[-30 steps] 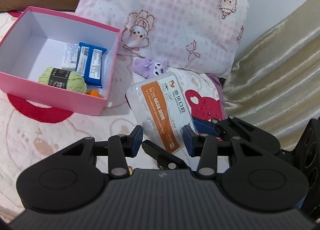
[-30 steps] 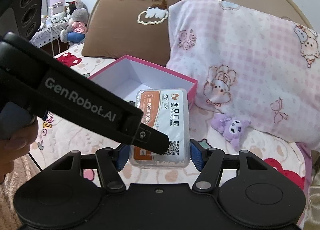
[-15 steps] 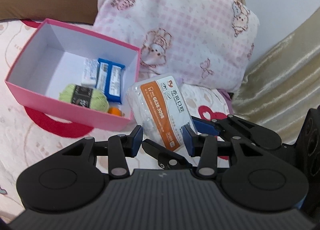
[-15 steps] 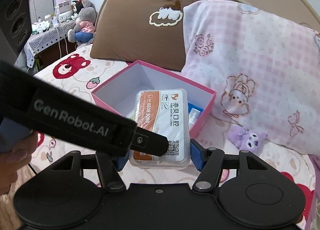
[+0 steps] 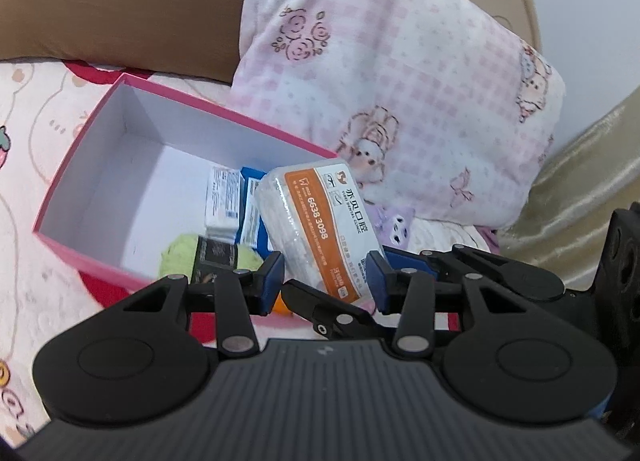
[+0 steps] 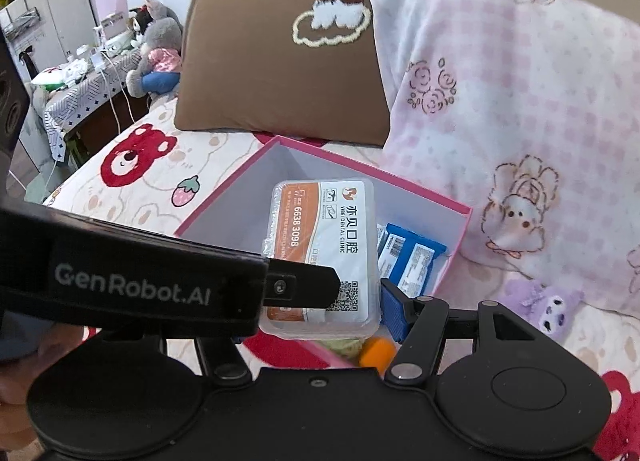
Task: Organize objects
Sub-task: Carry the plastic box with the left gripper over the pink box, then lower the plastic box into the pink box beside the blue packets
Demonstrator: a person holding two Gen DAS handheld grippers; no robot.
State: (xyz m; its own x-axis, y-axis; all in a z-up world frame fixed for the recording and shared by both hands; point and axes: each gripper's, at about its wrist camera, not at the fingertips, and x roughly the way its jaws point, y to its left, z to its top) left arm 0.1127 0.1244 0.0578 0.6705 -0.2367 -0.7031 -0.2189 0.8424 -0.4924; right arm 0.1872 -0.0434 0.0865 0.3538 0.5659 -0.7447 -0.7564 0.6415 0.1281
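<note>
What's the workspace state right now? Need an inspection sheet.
Surface: bed sheet with bear and strawberry prints.
Job's things: tissue pack held above the pink box; in the box are green yarn, blue packets, a white packet and an orange item.
Clutter: purple plush on the sheet beside the box.
Grippers: left gripper and right gripper both have their fingers closed on the pack.
Cables: white leads hang off the side table, away from the work.
Surroundings: brown pillow, pink checked pillow, grey soft toy, gold curtain.
</note>
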